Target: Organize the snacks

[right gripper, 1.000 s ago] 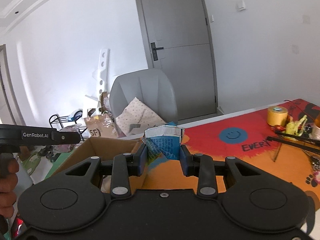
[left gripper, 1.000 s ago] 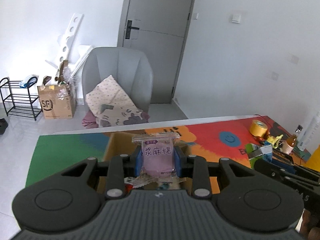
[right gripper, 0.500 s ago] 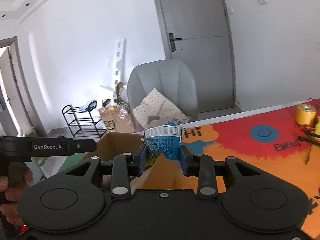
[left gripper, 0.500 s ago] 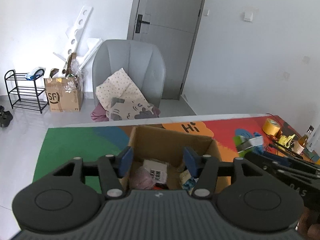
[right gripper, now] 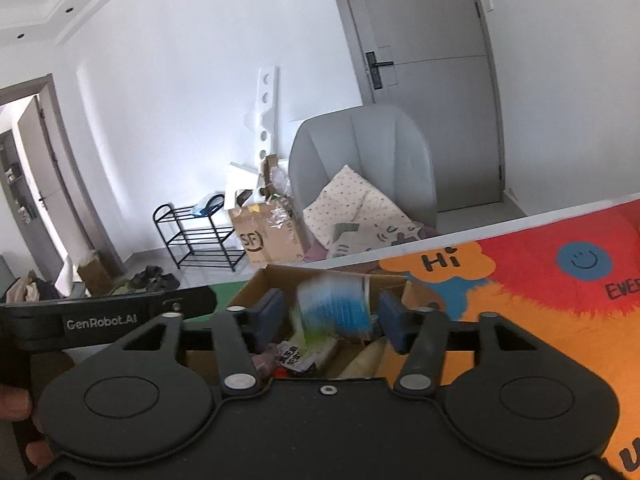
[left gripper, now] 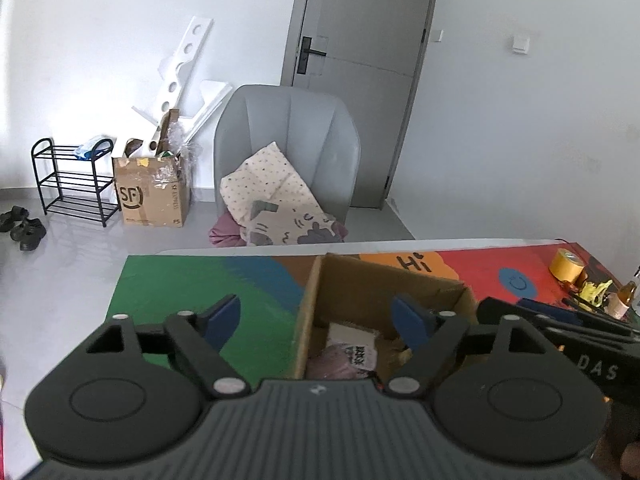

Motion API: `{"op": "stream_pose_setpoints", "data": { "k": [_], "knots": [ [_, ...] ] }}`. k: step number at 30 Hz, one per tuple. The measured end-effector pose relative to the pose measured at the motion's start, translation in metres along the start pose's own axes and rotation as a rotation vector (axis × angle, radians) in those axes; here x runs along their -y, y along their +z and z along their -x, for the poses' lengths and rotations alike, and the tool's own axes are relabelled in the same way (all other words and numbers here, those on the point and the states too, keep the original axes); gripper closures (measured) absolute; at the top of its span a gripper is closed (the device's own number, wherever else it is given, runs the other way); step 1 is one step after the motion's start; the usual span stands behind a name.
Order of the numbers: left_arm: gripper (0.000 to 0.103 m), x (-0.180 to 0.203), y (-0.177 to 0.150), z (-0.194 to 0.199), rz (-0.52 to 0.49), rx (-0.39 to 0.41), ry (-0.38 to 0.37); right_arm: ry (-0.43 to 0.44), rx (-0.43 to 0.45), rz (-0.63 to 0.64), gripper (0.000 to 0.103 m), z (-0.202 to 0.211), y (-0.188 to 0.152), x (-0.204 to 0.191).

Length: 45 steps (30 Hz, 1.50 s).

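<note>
An open cardboard box (left gripper: 384,292) stands on the colourful mat, with several snack packets in it. A purple packet (left gripper: 338,362) and a white printed one (left gripper: 356,346) lie on top. My left gripper (left gripper: 316,320) hangs over the box's left wall, its jaws opening wide with nothing between them. In the right wrist view my right gripper (right gripper: 331,318) is above the same box (right gripper: 256,280). Its jaws are opening, and a blurred blue packet (right gripper: 336,308) drops between the pads without touching them. The left gripper's side (right gripper: 100,320) shows at the left there.
A yellow tape roll (left gripper: 566,266), a yellow toy and a small bottle sit at the mat's right end. The table's far edge (left gripper: 400,242) runs behind the box. Beyond it are a grey chair (left gripper: 288,140) with cushions, another carton and a shoe rack.
The left gripper let the purple packet fall into the box and spread wide. The right gripper moved over the box and let go of the blue packet, which is now dropping.
</note>
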<state>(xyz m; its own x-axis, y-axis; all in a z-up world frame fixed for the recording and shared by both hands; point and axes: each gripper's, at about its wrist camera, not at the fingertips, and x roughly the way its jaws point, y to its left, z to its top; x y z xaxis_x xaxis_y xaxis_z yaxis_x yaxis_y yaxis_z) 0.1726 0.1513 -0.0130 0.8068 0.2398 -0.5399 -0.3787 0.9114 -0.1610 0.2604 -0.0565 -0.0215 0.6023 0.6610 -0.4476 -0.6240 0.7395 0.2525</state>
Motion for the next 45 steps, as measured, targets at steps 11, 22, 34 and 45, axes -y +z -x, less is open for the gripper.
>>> {"op": "stream_pose_setpoints", "data": {
  "k": [11,22,34,45],
  "knots": [
    [0.008,0.009,-0.01,0.007,-0.027,0.009,-0.011,-0.059,-0.008,-0.025,0.038,0.019,-0.013,0.009],
    [0.003,0.023,-0.016,0.025,-0.076,0.025,-0.014,-0.12,0.02,-0.072,0.021,0.045,-0.026,0.024],
    [0.0,0.038,-0.029,0.057,-0.128,0.024,-0.051,-0.199,0.056,-0.115,0.0,0.089,-0.036,0.033],
    [0.0,0.058,-0.036,0.09,-0.204,0.027,-0.126,-0.261,0.053,-0.118,0.0,0.132,-0.042,0.032]
  ]
}}
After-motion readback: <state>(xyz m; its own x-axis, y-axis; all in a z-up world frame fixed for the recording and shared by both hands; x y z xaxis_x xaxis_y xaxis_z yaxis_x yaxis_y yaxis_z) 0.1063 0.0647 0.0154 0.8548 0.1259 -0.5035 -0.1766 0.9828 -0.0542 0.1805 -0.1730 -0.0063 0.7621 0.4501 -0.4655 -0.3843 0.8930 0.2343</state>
